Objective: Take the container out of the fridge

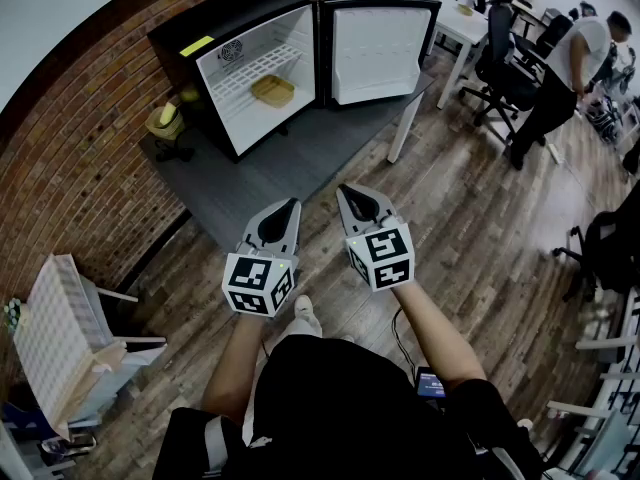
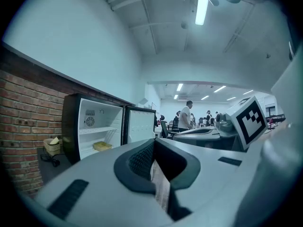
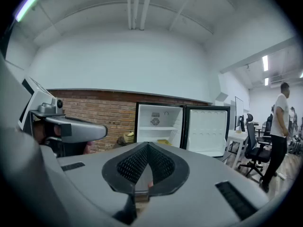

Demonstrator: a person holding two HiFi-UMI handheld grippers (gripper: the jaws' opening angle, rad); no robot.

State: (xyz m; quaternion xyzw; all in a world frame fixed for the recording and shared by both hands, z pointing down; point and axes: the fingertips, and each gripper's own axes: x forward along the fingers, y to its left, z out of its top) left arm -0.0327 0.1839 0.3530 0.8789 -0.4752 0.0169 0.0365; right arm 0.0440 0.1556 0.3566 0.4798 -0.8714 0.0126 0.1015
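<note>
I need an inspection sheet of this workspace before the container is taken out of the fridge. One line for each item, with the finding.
Surface: dark grey table, bare in front of the fridge.
Job's things: black fridge stands on the table, door wide open; yellow container inside, below the wire shelf.
Clutter: stack of yellowish bowls on the table beside the fridge, on the brick wall side.
Grippers: left gripper and right gripper both shut and empty, well short of the fridge.
Cables: thin dark cable by the person's right forearm.
Surroundings: brick wall, wooden floor, office chairs, a person standing in the background.
</note>
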